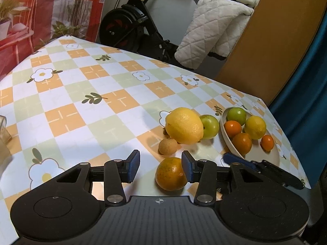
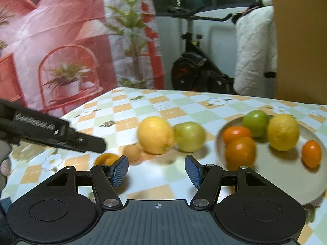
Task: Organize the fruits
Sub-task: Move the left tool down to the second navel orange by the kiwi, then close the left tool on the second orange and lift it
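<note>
My left gripper is open above the table, with an orange just inside its right finger. Beyond it lie a small brown fruit, a big lemon and a green apple. A beige plate at the right holds several fruits: oranges, a lemon and a green apple. My right gripper is open and empty, in front of the loose lemon and apple, left of the plate. The orange shows by its left finger.
The table wears a checked flower-pattern cloth. The left gripper's body crosses the left of the right wrist view. An exercise bike and a white quilted coat stand behind the table. The table edge is near the plate's right.
</note>
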Demonstrator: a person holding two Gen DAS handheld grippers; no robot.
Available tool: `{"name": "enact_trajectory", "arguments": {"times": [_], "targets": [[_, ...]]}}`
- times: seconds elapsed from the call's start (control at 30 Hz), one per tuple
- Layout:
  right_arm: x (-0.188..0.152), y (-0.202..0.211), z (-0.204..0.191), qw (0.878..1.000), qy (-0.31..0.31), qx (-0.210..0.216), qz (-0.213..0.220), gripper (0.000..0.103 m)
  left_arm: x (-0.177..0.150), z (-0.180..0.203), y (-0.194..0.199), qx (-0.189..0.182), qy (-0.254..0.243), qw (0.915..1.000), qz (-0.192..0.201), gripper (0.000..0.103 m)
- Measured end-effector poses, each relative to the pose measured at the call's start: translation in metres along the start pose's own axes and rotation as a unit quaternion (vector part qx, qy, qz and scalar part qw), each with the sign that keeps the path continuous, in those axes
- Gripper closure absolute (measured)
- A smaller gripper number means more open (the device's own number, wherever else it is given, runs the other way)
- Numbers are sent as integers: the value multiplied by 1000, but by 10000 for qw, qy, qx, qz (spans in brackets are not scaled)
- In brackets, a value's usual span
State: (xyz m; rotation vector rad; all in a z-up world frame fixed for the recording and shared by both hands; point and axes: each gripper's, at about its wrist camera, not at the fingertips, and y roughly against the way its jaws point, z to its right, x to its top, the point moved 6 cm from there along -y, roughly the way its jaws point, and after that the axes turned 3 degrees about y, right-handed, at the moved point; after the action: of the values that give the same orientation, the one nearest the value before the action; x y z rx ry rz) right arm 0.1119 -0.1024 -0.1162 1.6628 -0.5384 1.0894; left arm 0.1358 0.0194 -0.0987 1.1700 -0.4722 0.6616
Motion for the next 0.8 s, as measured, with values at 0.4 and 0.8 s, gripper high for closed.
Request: {"name": "enact_trajectory", "arguments": {"times": [0.4, 0.8], "targets": [[-2, -11, -35, 9976, 471, 423, -266, 45, -6, 1, -6, -175, 55, 9997, -143, 55], [-2, -28, -45, 9953, 635, 568, -453, 52, -13, 4, -17, -201, -60, 9995, -240, 49]]}}
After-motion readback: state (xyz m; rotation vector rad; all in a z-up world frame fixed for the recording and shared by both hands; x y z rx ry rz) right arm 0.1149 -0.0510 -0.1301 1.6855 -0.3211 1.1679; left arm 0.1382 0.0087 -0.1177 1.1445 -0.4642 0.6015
